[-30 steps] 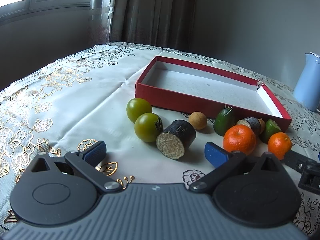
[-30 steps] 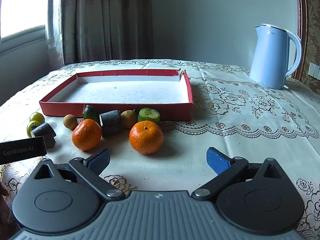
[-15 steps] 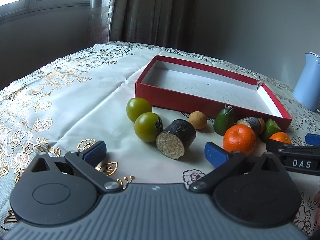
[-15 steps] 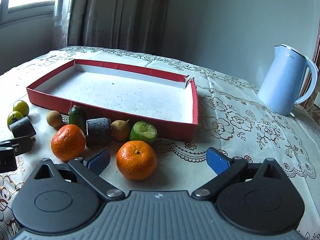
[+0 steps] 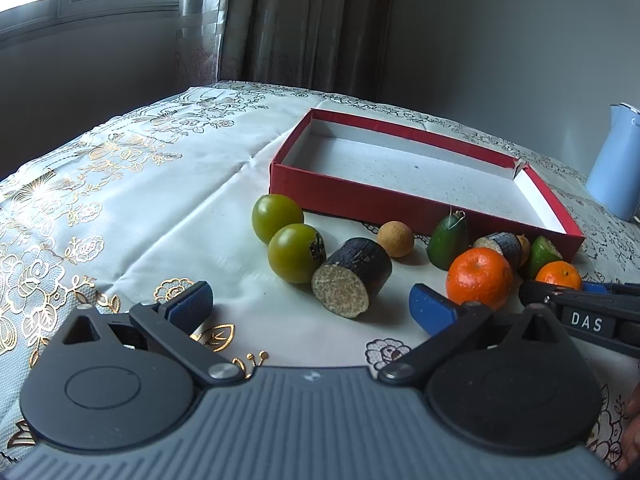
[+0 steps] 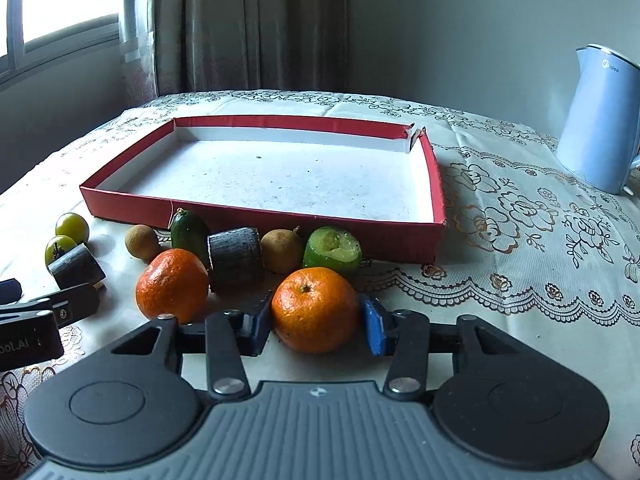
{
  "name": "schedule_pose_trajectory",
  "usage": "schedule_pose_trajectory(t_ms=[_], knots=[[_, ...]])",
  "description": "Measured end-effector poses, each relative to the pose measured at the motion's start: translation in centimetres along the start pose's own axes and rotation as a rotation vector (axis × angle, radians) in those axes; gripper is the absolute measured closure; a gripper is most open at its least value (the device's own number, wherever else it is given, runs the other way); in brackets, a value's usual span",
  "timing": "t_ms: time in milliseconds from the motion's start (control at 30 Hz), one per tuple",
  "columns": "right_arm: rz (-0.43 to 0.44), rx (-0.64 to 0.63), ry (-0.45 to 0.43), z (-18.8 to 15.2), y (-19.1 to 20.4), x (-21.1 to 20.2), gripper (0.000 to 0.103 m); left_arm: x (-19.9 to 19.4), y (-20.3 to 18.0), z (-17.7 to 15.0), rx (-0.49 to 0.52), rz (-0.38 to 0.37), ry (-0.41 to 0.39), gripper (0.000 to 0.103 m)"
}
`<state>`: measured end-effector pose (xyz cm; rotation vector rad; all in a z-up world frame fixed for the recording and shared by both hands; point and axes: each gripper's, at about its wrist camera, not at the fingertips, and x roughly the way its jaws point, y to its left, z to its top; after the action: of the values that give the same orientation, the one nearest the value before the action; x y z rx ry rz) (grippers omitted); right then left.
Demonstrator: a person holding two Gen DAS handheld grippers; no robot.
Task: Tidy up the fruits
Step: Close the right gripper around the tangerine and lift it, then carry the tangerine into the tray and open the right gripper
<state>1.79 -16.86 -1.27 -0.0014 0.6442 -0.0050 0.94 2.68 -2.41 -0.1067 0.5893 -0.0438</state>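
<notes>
Left wrist view: low over the counter (image 5: 168,200), facing the red tray (image 5: 400,200) from its left front, fruit near. Right wrist view: lower and closer, facing the tray (image 6: 436,184) squarely. Shared: tray, fruit row, blue kettle (image 5: 618,168) (image 6: 596,120), curtain, window.

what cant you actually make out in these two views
- Kettle: cut off by the left wrist view's right edge.
- Small brown fruit: left wrist view, mostly hidden behind the dark stub.
- Right gripper around the orange: whether the pads press it, unclear.
- Left gripper's label: cut off by the right wrist view's left edge.
</notes>
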Motion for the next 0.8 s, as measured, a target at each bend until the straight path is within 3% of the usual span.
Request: schedule_pose_trajectory(t_ms=[167,433,800], knots=[[0.024,0.027,-0.011,-0.2,-0.6,-0.4,0.060,0.0,0.0,0.0,-0.001,-0.001,0.000,0.000],[0.039,0.032,-0.114,1.4,-1.3,-2.6,0.060,0.0,0.1,0.0,-0.001,-0.001,0.000,0.000],[-0.001,0.043,-0.100,7.1,-3.0,2.7,0.060,0.0,0.1,-0.1,0.002,0.001,0.004,0.000]])
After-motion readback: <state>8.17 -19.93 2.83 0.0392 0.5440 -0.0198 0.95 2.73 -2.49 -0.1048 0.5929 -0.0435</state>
